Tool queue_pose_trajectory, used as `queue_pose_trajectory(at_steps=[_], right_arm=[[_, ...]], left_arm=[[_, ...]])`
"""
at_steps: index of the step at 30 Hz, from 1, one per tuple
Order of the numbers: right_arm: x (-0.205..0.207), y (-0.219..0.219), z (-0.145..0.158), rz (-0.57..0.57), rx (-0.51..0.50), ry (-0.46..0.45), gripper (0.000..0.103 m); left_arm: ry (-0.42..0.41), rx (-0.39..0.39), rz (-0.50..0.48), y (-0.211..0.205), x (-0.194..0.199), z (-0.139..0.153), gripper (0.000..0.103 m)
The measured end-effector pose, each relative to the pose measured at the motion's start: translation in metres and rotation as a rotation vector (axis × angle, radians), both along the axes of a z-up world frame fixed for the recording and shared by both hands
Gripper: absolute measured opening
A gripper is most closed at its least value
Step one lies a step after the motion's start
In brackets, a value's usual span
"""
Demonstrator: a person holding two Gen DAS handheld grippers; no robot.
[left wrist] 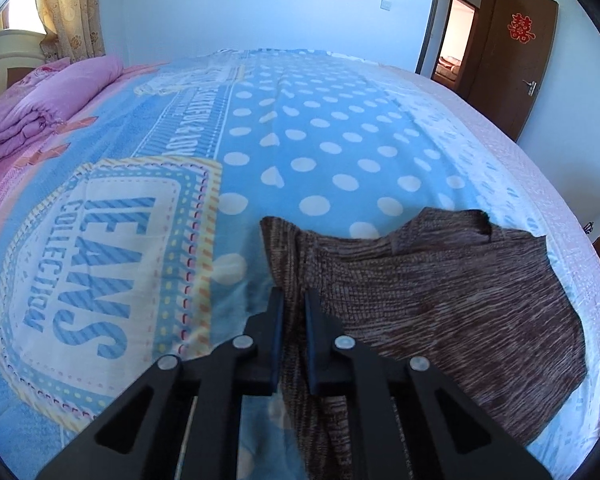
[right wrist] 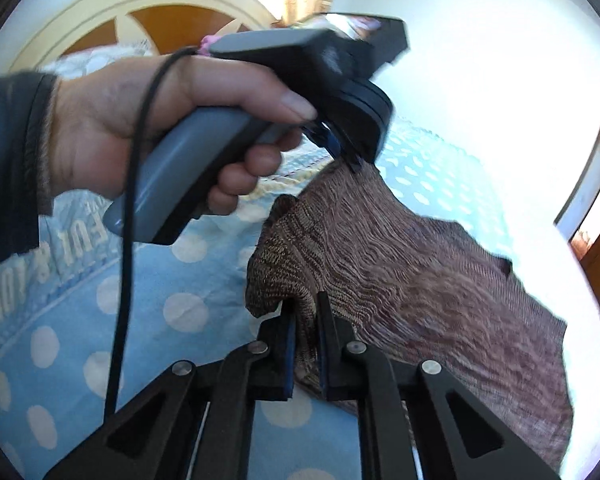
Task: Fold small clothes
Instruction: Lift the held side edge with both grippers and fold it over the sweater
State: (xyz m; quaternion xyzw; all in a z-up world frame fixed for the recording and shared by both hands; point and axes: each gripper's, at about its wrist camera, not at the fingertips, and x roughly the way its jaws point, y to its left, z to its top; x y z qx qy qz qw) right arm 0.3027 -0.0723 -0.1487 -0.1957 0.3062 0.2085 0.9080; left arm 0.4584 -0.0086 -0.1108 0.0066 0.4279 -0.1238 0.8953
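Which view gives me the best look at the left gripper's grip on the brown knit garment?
The left wrist view: the left gripper is shut on a bunched edge of the brown knit garment, both pads clear. The right wrist view shows that gripper from outside, small and blurred, the cloth hanging from it.

Left wrist view sat close above the blue polka-dot bedsheet, angled down along its black hand-held gripper toward the far wall. Right wrist view looked across at the other hand. Both shared the brown ribbed knit garment.
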Motion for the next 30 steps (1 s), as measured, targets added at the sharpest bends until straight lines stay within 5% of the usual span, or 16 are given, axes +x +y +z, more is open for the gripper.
queue_pose_trajectory(at_steps=[13, 30], right_arm=[[0.003, -0.098, 0.054, -0.08, 0.401, 0.11, 0.007], [0.001, -0.217, 0.056, -0.183, 0.568, 0.171, 0.007]], left_arm=[[-0.068, -0.082, -0.014, -0.052, -0.009, 0.06, 0.01], [-0.108, -0.132, -0.17, -0.166, -0.017, 0.081, 0.01]])
